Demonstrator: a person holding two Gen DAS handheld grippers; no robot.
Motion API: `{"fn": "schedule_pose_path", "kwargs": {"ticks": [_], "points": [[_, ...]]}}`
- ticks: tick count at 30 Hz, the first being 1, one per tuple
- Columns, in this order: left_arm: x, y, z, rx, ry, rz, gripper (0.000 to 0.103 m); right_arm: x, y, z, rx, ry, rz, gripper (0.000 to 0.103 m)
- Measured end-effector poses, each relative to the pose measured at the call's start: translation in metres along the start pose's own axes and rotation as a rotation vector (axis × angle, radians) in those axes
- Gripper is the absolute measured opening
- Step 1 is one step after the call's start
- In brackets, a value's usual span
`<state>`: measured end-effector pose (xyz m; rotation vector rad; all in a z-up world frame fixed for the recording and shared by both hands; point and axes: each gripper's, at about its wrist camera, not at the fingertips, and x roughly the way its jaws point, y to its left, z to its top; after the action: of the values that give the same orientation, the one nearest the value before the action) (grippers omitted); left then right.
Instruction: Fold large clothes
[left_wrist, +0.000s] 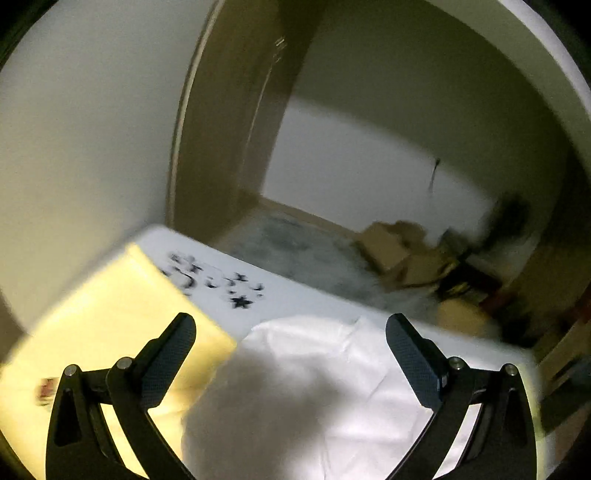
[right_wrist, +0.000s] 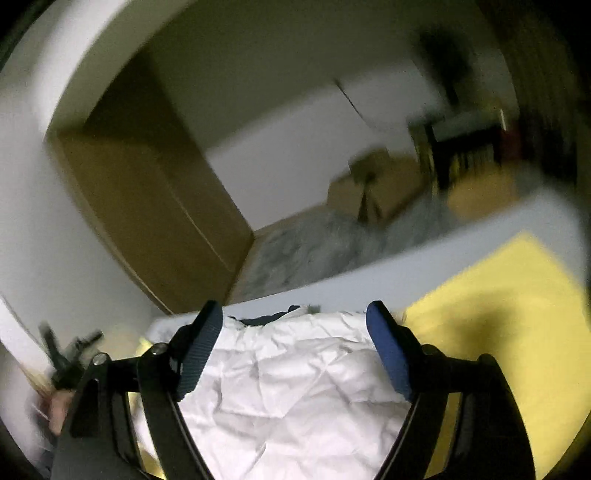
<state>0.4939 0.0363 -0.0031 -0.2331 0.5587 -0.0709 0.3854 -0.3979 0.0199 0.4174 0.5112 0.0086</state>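
Observation:
A white crumpled garment (left_wrist: 332, 376) lies on a yellow sheet (left_wrist: 110, 325) spread over a pale bed. My left gripper (left_wrist: 291, 328) hangs above the garment with its jaws wide apart and nothing between the pads. In the right wrist view the same white garment (right_wrist: 295, 380) fills the lower middle, with a dark blue edge (right_wrist: 269, 318) at its far end. My right gripper (right_wrist: 295, 317) stands open above it, its pads clear of the cloth. The yellow sheet (right_wrist: 498, 325) shows to the right. Both views are blurred.
A white cloth with black stars (left_wrist: 229, 284) lies past the yellow sheet. Beyond the bed is a grey rug (left_wrist: 306, 251), cardboard boxes (left_wrist: 391, 247) and a wooden wardrobe (right_wrist: 155, 221). A hand (right_wrist: 59, 410) and a dark object (right_wrist: 66, 354) show at the lower left.

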Motion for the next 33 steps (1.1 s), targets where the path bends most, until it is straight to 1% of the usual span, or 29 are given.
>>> {"fn": "schedule_pose_path", "kwargs": {"ticks": [1, 2, 3, 4, 5, 6, 8, 10, 12, 13, 14, 15, 16, 17, 19, 21, 22, 24, 25, 26, 27, 28, 29, 30, 31, 32, 33], "points": [[-0.007, -0.015, -0.015, 0.031, -0.013, 0.032, 0.103, -0.004, 0.027, -0.01, -0.068, -0.024, -0.017, 0.076], [-0.009, -0.03, -0.03, 0.047, -0.011, 0.041, 0.103, -0.004, 0.055, -0.023, -0.132, -0.037, -0.054, 0.063], [-0.009, -0.04, -0.04, 0.057, -0.01, 0.042, 0.103, 0.003, 0.081, -0.035, -0.179, -0.034, -0.1, 0.039], [-0.006, -0.052, -0.053, 0.073, -0.002, 0.054, 0.103, 0.013, 0.101, -0.046, -0.2, -0.016, -0.131, 0.027], [0.0, -0.061, -0.066, 0.086, 0.017, 0.077, 0.103, 0.023, 0.113, -0.055, -0.201, 0.012, -0.13, 0.014], [0.006, -0.066, -0.074, 0.089, 0.032, 0.083, 0.103, 0.036, 0.122, -0.063, -0.181, 0.048, -0.109, 0.014], [0.024, -0.072, -0.093, 0.09, 0.092, 0.072, 0.103, 0.074, 0.137, -0.087, -0.119, 0.152, -0.11, 0.014], [0.036, -0.071, -0.107, 0.093, 0.133, 0.099, 0.103, 0.097, 0.141, -0.103, -0.072, 0.203, -0.082, 0.014], [0.052, -0.062, -0.117, 0.09, 0.185, 0.095, 0.103, 0.123, 0.142, -0.117, -0.036, 0.252, -0.076, 0.015], [0.056, -0.057, -0.121, 0.093, 0.201, 0.098, 0.103, 0.139, 0.143, -0.125, -0.04, 0.278, -0.079, 0.015], [0.06, -0.053, -0.124, 0.092, 0.215, 0.086, 0.103, 0.155, 0.141, -0.132, -0.041, 0.306, -0.122, 0.015], [0.061, -0.049, -0.125, 0.091, 0.214, 0.064, 0.103, 0.169, 0.134, -0.143, -0.024, 0.354, -0.16, 0.014], [0.061, -0.049, -0.126, 0.098, 0.21, 0.051, 0.103, 0.184, 0.127, -0.155, 0.002, 0.405, -0.167, 0.013], [0.061, -0.051, -0.128, 0.105, 0.208, 0.043, 0.103, 0.2, 0.118, -0.168, 0.006, 0.452, -0.163, 0.009], [0.058, -0.047, -0.126, 0.097, 0.218, 0.016, 0.103, 0.211, 0.117, -0.176, -0.065, 0.438, -0.174, 0.007], [0.05, -0.038, -0.124, 0.067, 0.219, 0.007, 0.103, 0.217, 0.12, -0.175, -0.12, 0.443, -0.185, 0.006], [0.044, -0.037, -0.123, 0.054, 0.218, 0.006, 0.103, 0.219, 0.12, -0.174, -0.131, 0.453, -0.182, 0.006], [0.027, -0.024, -0.119, 0.019, 0.215, 0.006, 0.103, 0.222, 0.122, -0.169, -0.139, 0.482, -0.185, 0.006], [0.019, -0.019, -0.116, 0.008, 0.215, 0.008, 0.103, 0.22, 0.126, -0.165, -0.153, 0.501, -0.192, 0.006], [0.01, -0.009, -0.116, -0.006, 0.212, 0.011, 0.103, 0.212, 0.127, -0.16, -0.141, 0.5, -0.191, 0.008], [-0.001, -0.001, -0.116, -0.021, 0.206, 0.017, 0.103, 0.195, 0.127, -0.153, -0.1, 0.462, -0.174, 0.008], [-0.011, 0.008, -0.115, -0.036, 0.199, 0.029, 0.103, 0.164, 0.131, -0.148, -0.061, 0.386, -0.122, 0.008], [-0.022, 0.019, -0.117, -0.061, 0.189, 0.052, 0.103, 0.143, 0.136, -0.149, -0.07, 0.351, -0.104, 0.008], [-0.03, 0.027, -0.118, -0.08, 0.184, 0.069, 0.103, 0.124, 0.143, -0.153, -0.091, 0.327, -0.104, 0.009], [-0.04, 0.034, -0.12, -0.099, 0.182, 0.079, 0.103, 0.102, 0.147, -0.162, -0.102, 0.316, -0.118, 0.01], [-0.045, 0.041, -0.122, -0.114, 0.18, 0.086, 0.103, 0.094, 0.148, -0.17, -0.095, 0.325, -0.126, 0.011], [-0.054, 0.046, -0.124, -0.124, 0.173, 0.09, 0.103, 0.094, 0.148, -0.179, -0.086, 0.355, -0.132, 0.011]]}}
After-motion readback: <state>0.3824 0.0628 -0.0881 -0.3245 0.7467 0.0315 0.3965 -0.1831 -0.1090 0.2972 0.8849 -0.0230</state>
